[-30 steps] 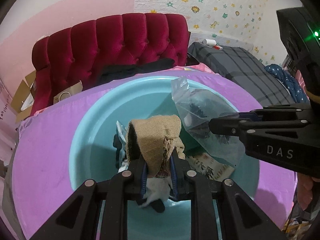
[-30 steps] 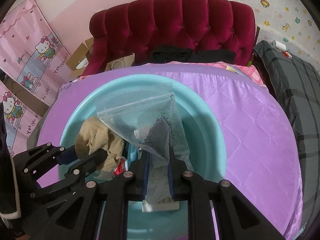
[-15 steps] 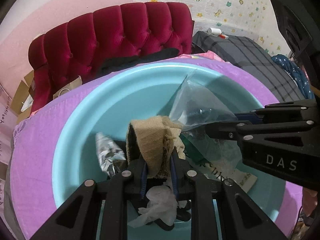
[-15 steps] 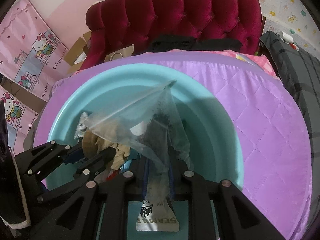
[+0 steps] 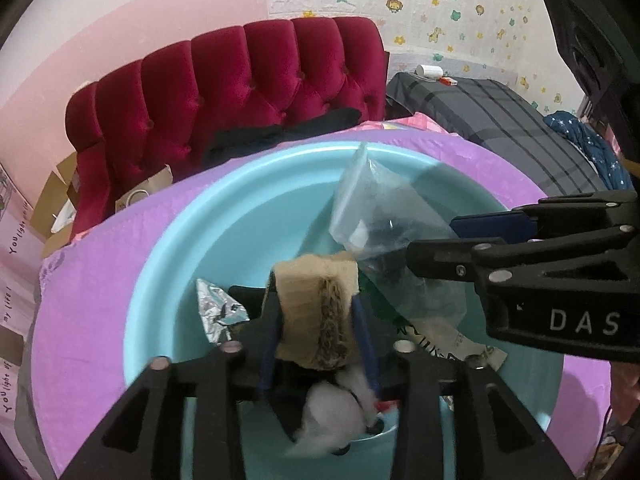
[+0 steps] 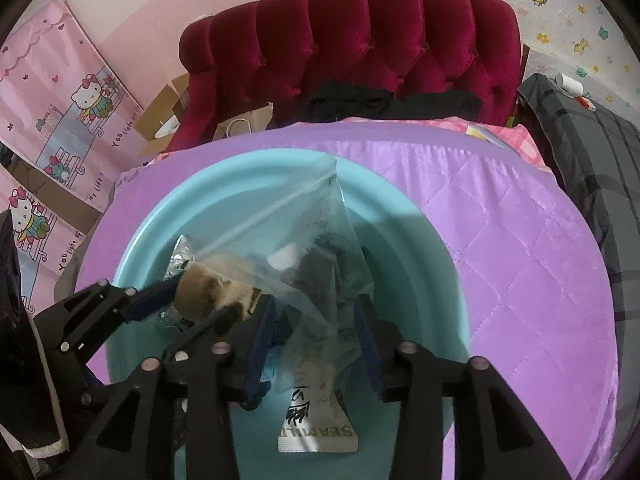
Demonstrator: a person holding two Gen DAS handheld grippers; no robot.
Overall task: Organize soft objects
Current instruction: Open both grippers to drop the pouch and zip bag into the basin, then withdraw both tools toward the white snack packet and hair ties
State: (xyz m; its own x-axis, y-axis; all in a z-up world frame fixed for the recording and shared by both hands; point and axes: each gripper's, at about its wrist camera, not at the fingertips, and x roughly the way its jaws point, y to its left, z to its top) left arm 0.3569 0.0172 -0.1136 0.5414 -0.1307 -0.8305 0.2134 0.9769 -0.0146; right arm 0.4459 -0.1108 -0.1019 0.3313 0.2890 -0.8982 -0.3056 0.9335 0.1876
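Holding soft items over a teal basin [image 5: 168, 280] on the purple quilt [image 6: 500, 240].

Clear plastic bag [image 6: 312, 248] stands roughly upright, its long axis tilting away toward the far rim, sealed edge uppermost; the right gripper [image 6: 316, 344] seems parted around its lower end, though blur obscures actual contact. Left gripper [image 5: 316, 332] is closed on a tan burlap cloth [image 5: 316, 292], folded and pointing up above the basin's clutter.
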